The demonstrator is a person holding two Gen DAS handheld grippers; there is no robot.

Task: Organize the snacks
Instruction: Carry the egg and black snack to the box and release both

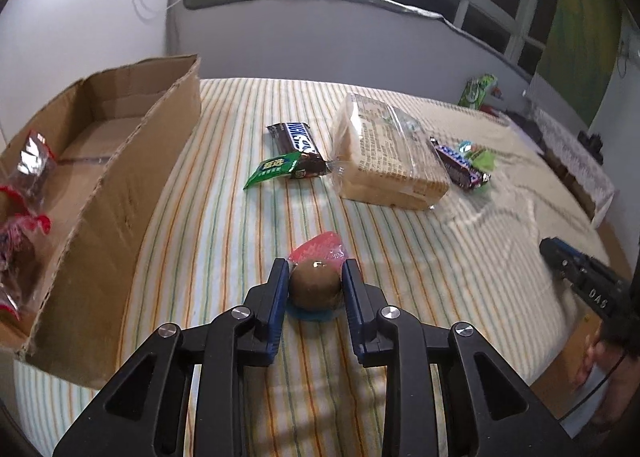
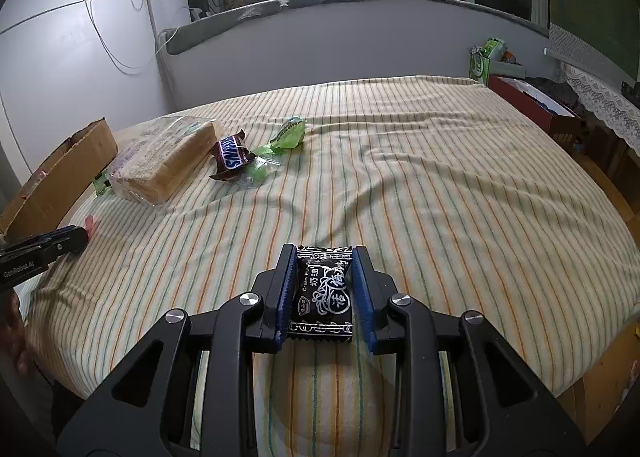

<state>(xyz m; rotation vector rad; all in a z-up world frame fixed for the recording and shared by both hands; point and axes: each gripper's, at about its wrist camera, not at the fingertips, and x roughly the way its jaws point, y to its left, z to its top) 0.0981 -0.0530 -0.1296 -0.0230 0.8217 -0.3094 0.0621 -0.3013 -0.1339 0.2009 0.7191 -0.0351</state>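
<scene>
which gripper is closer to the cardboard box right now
Left. The left gripper, holding a round wrapped snack, sits just beside the cardboard box. The right gripper, holding a black candy packet, is further across the striped bed.

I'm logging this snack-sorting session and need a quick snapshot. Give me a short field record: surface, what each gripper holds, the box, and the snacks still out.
surface: striped cloth
left gripper: shut on round brown snack in clear wrap with pink end
right gripper: shut on black plum candy packet
cardboard box: open, left of the cloth, red-wrapped snacks inside
still out: bread pack, Snickers bar, green packet, second chocolate bar
</scene>
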